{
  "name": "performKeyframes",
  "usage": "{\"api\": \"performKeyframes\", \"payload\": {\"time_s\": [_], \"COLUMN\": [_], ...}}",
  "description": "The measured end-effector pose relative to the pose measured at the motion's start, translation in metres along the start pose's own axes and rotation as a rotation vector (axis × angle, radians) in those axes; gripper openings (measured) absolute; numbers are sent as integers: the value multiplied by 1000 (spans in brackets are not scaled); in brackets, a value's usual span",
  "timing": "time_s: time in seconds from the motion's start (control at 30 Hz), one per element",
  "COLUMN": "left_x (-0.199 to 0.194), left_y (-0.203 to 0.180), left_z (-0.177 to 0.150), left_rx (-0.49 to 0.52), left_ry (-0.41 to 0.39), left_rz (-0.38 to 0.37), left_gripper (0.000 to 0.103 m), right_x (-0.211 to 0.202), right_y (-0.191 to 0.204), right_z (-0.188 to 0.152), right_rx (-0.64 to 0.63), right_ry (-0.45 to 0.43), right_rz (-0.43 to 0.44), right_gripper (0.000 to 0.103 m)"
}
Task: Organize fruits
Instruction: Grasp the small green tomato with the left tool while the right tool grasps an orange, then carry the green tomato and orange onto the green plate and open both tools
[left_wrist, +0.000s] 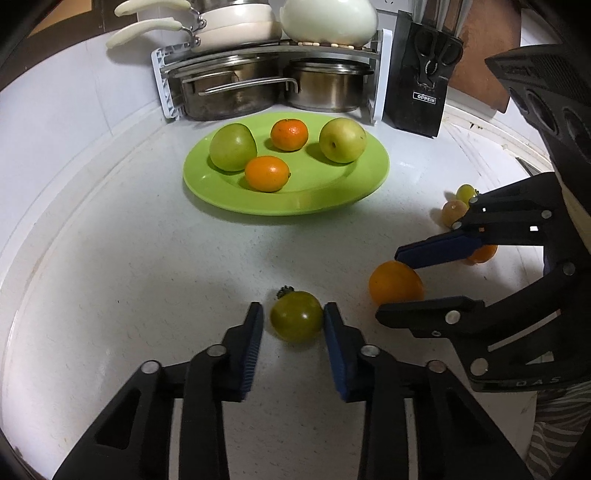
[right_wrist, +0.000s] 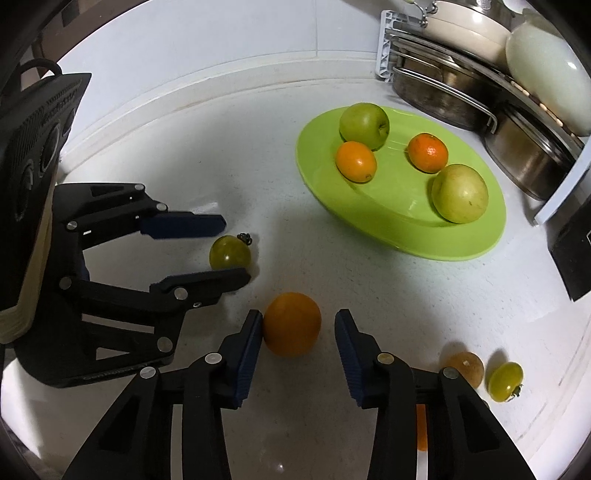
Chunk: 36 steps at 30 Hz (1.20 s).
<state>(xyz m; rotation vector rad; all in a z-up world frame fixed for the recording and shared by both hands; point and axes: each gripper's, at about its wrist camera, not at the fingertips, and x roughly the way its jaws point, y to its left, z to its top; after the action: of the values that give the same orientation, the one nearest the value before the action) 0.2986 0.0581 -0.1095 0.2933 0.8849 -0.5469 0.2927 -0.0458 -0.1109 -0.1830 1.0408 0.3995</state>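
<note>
On the white speckled surface (left_wrist: 147, 258) stands a lime-green plate (left_wrist: 332, 188) that carries two green apples, one on its left side (left_wrist: 232, 147) and one on its right (left_wrist: 342, 139), together with a reddish tangerine (left_wrist: 289, 134) at the back and a smaller orange citrus fruit (left_wrist: 266, 173) at the front.

The left gripper (left_wrist: 293, 321) reaches down to a small green tomato (left_wrist: 296, 315) with a dark stem, which lies on the surface in front of the plate. Its jaws are closed in on this tomato: the right blue pad touches the tomato's side, while in the left wrist view a thin sliver of surface shows between the left pad and the fruit, so a firm clamp cannot be confirmed.

Just beside it, the right gripper (right_wrist: 299, 328) straddles a round orange (right_wrist: 291, 325) that rests on the surface. Its jaws stand apart around the fruit; the left pad touches the orange, and a clear gap separates the right pad from it.

Further to the right lie a pale brownish fruit (right_wrist: 466, 365) and a second green tomato (right_wrist: 505, 381), next to each other, and another orange fruit (left_wrist: 482, 254) shows partly behind the right gripper.

Behind the plate a metal rack (left_wrist: 266, 55) holds steel pots below and cream pans above, with a black knife block (left_wrist: 421, 74) to its right.
</note>
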Motion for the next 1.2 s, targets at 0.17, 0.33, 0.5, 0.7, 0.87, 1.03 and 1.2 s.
{"api": "performKeyframes", "payload": {"time_s": [0.17,0.33,0.5,0.7,0.87,1.03,1.2], "left_x": [-2,-10,-21,-37,-53,-66,-76], "left_y": [3,3,-1,-8,-14,-23,-30], "left_z": [-2,-2,1,8,16,27,42], "left_rx": [-42,-75,-89,-113,-127,-130,-139], "left_ry": [2,-9,-29,-64,-104,-140,-178], "left_rz": [12,32,44,54,64,79,81], "left_gripper": [29,29,29,29,29,29,29], "right_x": [2,-4,-15,-35,-54,-75,-92], "right_y": [-1,-3,-9,-10,-16,-21,-30], "right_z": [0,-2,-2,-2,-3,-7,-4], "right_rx": [16,31,49,62,71,79,84], "right_ry": [5,-9,-29,-80,-130,-174,-217], "right_rz": [18,15,18,4,-11,-18,-27], "right_gripper": [33,33,33,33,33,33,33]}}
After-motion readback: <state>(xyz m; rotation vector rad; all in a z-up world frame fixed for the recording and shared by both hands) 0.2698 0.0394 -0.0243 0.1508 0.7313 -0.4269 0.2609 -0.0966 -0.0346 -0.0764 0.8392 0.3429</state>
